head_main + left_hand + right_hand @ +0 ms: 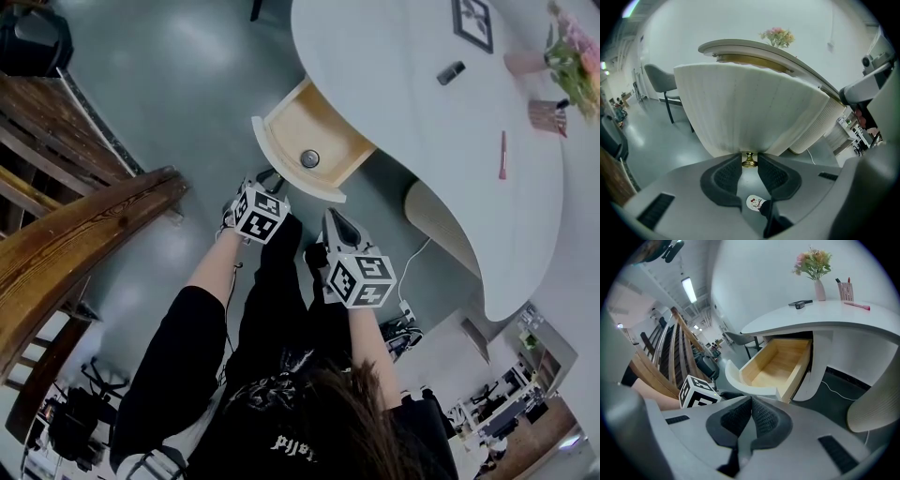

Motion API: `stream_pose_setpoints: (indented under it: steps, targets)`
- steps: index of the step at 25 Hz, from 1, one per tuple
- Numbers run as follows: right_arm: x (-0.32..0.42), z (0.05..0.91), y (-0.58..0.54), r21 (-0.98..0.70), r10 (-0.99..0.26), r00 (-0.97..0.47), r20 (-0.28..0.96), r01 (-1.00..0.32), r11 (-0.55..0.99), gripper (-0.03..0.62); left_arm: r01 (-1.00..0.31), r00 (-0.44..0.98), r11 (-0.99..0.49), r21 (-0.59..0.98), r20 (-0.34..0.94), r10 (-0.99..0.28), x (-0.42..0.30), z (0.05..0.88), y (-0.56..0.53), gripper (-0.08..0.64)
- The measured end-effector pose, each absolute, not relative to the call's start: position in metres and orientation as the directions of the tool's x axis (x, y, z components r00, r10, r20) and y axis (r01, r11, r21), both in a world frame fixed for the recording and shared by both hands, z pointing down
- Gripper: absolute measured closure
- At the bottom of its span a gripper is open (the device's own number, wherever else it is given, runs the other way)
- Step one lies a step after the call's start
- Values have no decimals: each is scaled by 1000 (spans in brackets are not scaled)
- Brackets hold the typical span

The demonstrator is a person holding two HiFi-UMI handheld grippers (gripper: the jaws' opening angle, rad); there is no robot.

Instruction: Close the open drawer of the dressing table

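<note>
Both pads of the left gripper (749,158) pinch the brass knob (749,161) on the open drawer (740,108); the right gripper (751,401) is closed, empty.

Bright, even light, soft shadows, heavy fisheye warp, dark corners in gripper views

Head view looks steeply down; both gripper views closely face the drawer (321,127).

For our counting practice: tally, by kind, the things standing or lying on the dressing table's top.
Picture frame: 1
Vase of flowers: 1
Pink holder: 1
Pink stick: 1
Small dark object: 1
Total: 5
</note>
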State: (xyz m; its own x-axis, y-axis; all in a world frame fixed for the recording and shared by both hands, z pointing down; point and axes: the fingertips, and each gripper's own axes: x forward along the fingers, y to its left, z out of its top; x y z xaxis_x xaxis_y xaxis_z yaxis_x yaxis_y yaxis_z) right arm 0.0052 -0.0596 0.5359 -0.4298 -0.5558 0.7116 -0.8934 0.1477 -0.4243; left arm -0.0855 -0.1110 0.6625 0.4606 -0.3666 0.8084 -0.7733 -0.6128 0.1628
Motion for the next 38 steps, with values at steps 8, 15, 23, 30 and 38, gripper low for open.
stream_pose_setpoints:
  steps: [8, 15, 23, 30, 38]
  targets:
    - [11, 546, -54, -400, -526, -410, 746, -906, 138, 566, -780, 440, -610, 137, 813, -380, -78, 663, -120, 442]
    - [18, 550, -53, -400, -510, -414, 754, -905, 143, 566, -750, 425, -656, 86, 822, -378, -68, 663, -130, 442]
    - [27, 551, -56, -398, -517, -406, 754, -908, 131, 566, -755, 414, -652, 71, 823, -390, -59, 663, -139, 442]
    - [30, 556, -51, -402, -507, -407, 760, -907, 124, 566, -761, 400, -646, 61, 828, -392, -52, 663, -146, 442]
    - [37, 561, -48, -397, -502, -399, 767, -910, 116, 566, -764, 395, -644, 51, 826, -402, -46, 664, -153, 442]
